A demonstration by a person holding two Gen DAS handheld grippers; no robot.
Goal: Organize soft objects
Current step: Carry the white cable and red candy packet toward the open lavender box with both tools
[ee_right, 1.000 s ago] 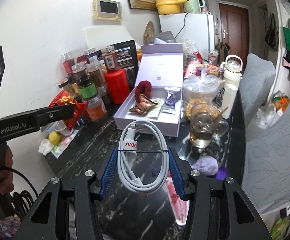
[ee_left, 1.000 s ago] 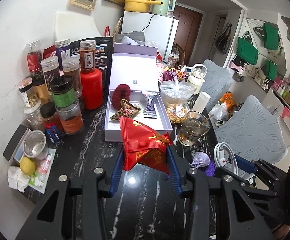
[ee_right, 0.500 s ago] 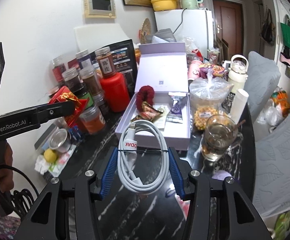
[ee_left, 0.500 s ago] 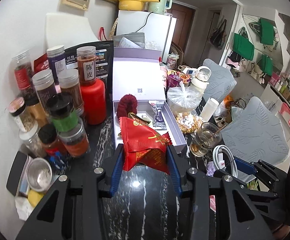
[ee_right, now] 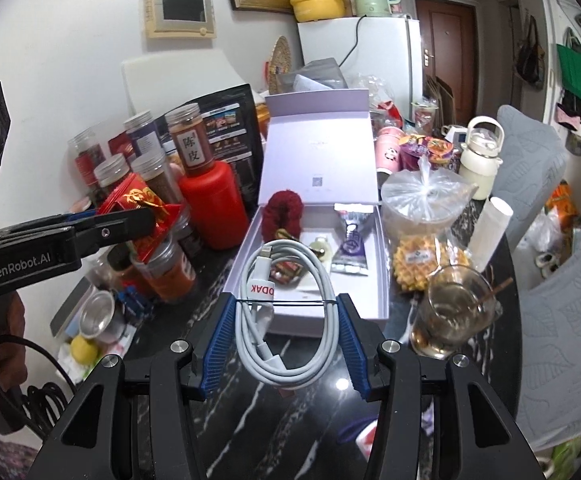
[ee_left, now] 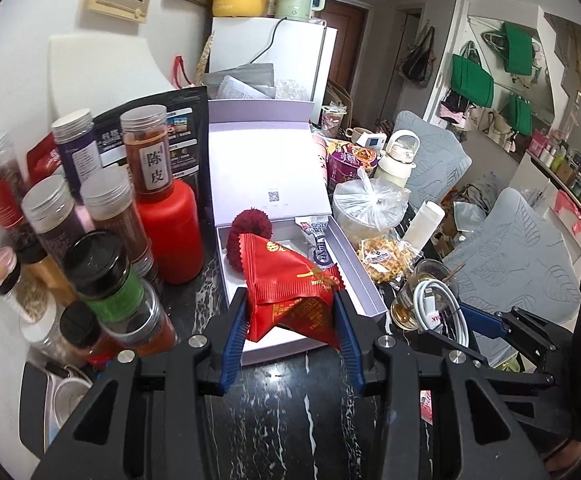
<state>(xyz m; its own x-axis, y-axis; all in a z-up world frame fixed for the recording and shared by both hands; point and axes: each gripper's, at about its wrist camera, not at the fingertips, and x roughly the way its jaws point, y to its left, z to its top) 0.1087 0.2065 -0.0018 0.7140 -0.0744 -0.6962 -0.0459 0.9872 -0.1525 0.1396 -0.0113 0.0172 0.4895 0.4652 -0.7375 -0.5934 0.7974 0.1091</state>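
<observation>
Your left gripper (ee_left: pixel 290 316) has its jaws clamped on a red snack packet (ee_left: pixel 286 284), which sits squarely between the blue pads and hangs over the near edge of the open white gift box (ee_left: pixel 360 280) on the black marble worktop (ee_left: pixel 278 412). Your right gripper (ee_right: pixel 286 332) has its jaws pinched on a coiled white charging cable (ee_right: pixel 290 320), the coil spanning both pads above the box's near edge.

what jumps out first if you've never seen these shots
The red snack packet pinched in the left gripper and the coiled white cable clamped in the right gripper, both poised at the open lilac box. Left of the box stand crowded spice jars and a red bottle.
</observation>
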